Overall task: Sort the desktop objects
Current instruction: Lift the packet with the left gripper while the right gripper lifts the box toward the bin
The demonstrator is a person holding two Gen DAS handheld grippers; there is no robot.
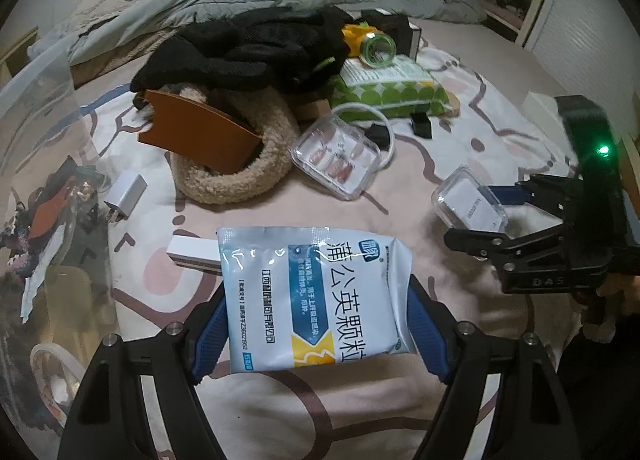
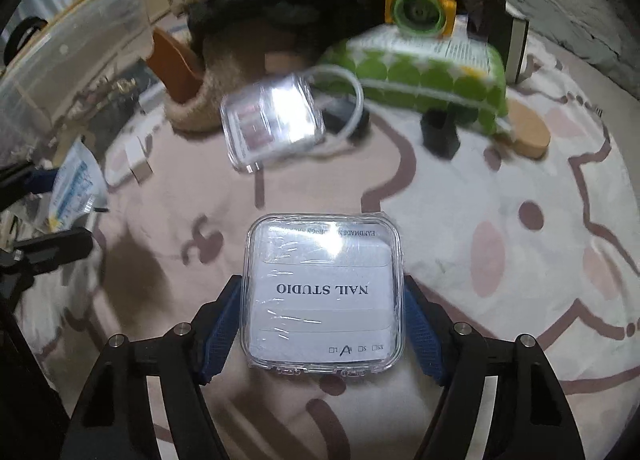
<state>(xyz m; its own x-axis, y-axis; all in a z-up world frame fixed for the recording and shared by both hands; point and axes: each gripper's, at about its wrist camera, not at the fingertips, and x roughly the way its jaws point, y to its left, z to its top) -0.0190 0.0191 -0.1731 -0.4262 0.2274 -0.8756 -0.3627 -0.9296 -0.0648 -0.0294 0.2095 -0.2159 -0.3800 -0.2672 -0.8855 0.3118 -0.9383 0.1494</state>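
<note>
My left gripper (image 1: 316,324) is shut on a white and blue medicine sachet (image 1: 316,296) and holds it above the patterned sheet. My right gripper (image 2: 324,324) is shut on a clear square "NAIL STUDIO" box (image 2: 324,292); the box (image 1: 470,203) and the right gripper (image 1: 500,219) also show at the right of the left wrist view. The sachet (image 2: 74,183) shows at the far left of the right wrist view. A second clear nail box (image 1: 336,159) lies on the sheet ahead, also in the right wrist view (image 2: 274,119).
A pile lies ahead: a fleece slipper (image 1: 236,163) with a brown insole (image 1: 200,131), black gloves (image 1: 248,47), a green dotted pack (image 1: 388,87), a green and yellow toy (image 1: 368,41), a white cable (image 1: 384,127). A white charger (image 1: 126,191) and a clear bin (image 1: 36,187) are at the left.
</note>
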